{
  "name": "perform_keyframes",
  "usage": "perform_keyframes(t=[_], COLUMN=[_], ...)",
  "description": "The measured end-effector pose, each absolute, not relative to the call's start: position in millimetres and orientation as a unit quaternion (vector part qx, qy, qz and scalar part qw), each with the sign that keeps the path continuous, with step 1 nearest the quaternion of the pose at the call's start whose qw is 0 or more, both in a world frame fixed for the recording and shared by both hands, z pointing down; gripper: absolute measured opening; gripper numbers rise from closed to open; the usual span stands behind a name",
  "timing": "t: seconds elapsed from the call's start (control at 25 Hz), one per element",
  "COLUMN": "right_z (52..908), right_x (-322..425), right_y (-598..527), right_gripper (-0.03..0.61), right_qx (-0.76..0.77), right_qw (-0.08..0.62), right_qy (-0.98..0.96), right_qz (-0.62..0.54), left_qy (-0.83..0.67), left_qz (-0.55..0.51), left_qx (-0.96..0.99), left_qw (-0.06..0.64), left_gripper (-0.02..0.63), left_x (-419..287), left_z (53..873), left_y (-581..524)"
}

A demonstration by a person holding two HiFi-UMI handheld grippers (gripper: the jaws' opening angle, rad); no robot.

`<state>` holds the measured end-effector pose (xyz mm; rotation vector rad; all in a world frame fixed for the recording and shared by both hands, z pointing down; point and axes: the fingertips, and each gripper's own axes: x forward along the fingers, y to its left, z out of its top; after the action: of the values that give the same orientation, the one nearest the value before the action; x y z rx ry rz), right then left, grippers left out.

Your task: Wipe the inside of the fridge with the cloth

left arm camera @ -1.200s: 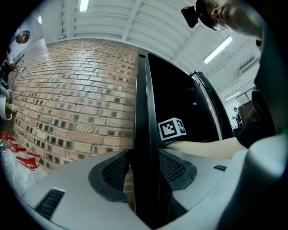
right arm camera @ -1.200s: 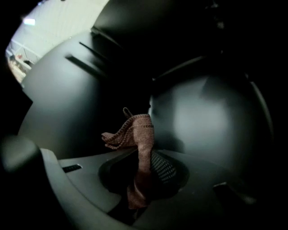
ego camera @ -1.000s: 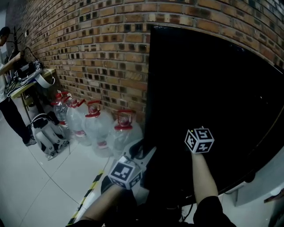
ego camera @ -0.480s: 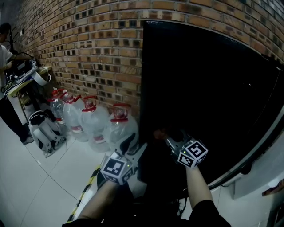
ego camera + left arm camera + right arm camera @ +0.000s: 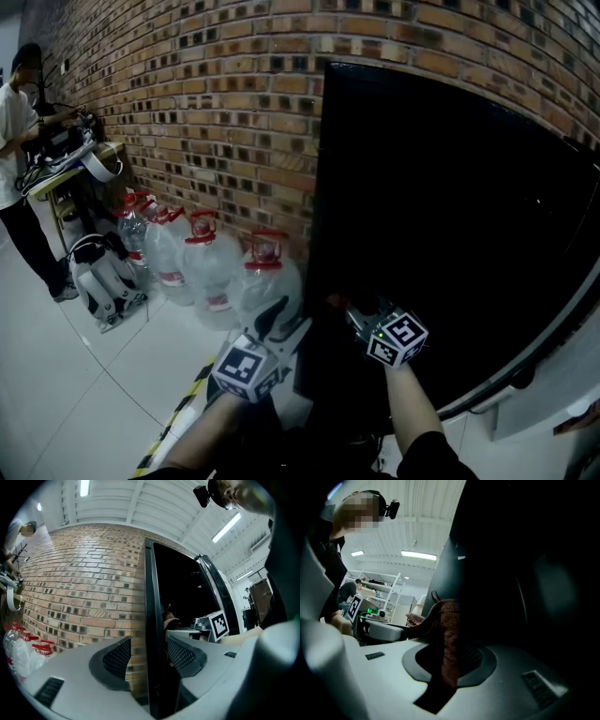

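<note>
Black fridge (image 5: pixel 450 234), inside hidden, brown cloth (image 5: pixel 447 639) dim

pale tiled floor (image 5: pixel 75 384) carries a row of red-capped water jugs (image 5: pixel 208 281) along the brick wall (image 5: pixel 206 112), just left of the left gripper (image 5: pixel 289 323); yellow-and-black tape strip (image 5: pixel 183 405) below it; black fridge (image 5: pixel 441 234) standing right beside it.
</note>
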<state>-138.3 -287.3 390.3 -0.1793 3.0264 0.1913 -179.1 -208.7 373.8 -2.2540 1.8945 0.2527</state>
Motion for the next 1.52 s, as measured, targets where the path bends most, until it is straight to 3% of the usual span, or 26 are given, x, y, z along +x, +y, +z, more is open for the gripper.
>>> perform_keyframes(t=[0.4,0.76,1.28,1.52], right_z=[399.0,409.2,412.2,412.9], right_x=[-143.0,-148.8,-155.0,-157.2], right_y=[-301.6,-354.8,-444.3,-468.0], right_gripper=[0.075,0.075,0.074,0.074], right_qx=[-0.037,-0.099,-0.201,-0.226], right_qw=[0.019,-0.055,-0.087,-0.093], right_qy=[0.991,0.982,0.969,0.964], right_qz=[0.126,0.154,0.112,0.102], left_qy=[0.602,0.603,0.591,0.586], left_qz=[0.084,0.086,0.099,0.091], left_qx=[-0.788,-0.789,-0.796,-0.8], left_qw=[0.097,0.085,0.091,0.091], left_gripper=[0.249,0.249,0.248,0.216], left_x=[-158.1,-161.6,-161.4,-158.8], left_z=[363.9,366.0,353.8,358.1], left_y=[-229.2,-230.0,-237.9,-240.6])
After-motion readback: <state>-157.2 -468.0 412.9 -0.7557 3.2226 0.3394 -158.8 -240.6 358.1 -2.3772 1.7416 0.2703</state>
